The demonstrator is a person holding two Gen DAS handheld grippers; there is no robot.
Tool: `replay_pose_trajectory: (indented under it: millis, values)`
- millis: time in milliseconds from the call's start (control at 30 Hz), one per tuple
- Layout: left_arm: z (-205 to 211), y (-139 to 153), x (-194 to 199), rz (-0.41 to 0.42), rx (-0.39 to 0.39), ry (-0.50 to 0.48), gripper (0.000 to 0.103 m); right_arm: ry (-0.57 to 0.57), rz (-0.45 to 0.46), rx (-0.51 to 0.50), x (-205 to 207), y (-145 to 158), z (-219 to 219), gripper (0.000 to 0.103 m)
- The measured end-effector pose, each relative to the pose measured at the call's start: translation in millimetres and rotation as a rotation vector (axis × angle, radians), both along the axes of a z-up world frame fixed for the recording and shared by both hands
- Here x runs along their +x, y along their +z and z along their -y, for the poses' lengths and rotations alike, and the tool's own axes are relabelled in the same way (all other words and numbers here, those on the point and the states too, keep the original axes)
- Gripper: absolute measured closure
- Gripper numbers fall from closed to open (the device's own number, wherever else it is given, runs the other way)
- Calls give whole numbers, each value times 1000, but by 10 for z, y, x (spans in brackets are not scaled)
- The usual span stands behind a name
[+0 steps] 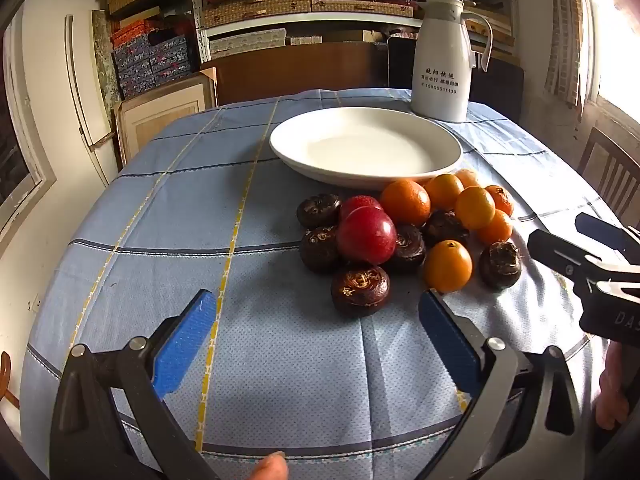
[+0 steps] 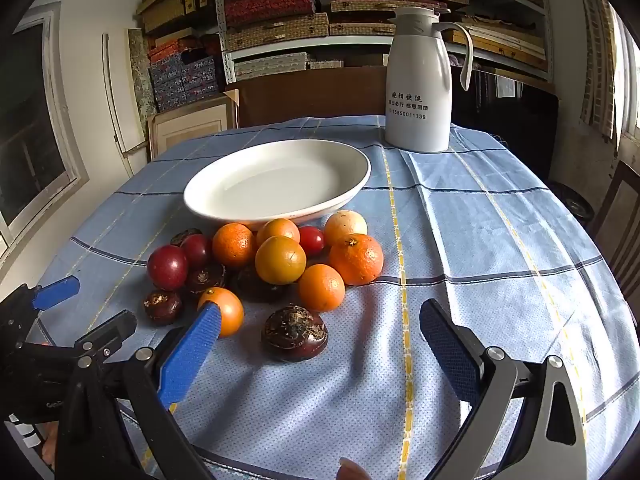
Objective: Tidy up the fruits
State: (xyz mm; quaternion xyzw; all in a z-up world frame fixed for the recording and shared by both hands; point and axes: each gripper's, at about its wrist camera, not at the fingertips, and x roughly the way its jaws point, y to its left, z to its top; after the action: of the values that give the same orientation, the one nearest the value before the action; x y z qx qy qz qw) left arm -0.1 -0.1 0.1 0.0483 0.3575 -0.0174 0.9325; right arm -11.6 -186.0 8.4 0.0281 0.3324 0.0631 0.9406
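Observation:
A pile of fruit lies on the blue checked tablecloth in front of an empty white plate. It holds several oranges, red plums and dark brown water chestnuts. My left gripper is open and empty, just short of the nearest chestnut. My right gripper is open and empty, its jaws either side of a chestnut at the pile's near edge. The right gripper also shows in the left wrist view, the left gripper in the right wrist view.
A white thermos jug stands behind the plate near the table's far edge. A wooden chair stands at the right. Shelves of boxes fill the back wall.

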Motion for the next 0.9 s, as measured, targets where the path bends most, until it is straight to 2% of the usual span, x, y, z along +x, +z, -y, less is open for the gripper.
replay_pose_trajectory:
  millis: [900]
  values:
    - [-6,-9,12,-3,-3,2,4,1,5,-1,-3,-25,-10,3]
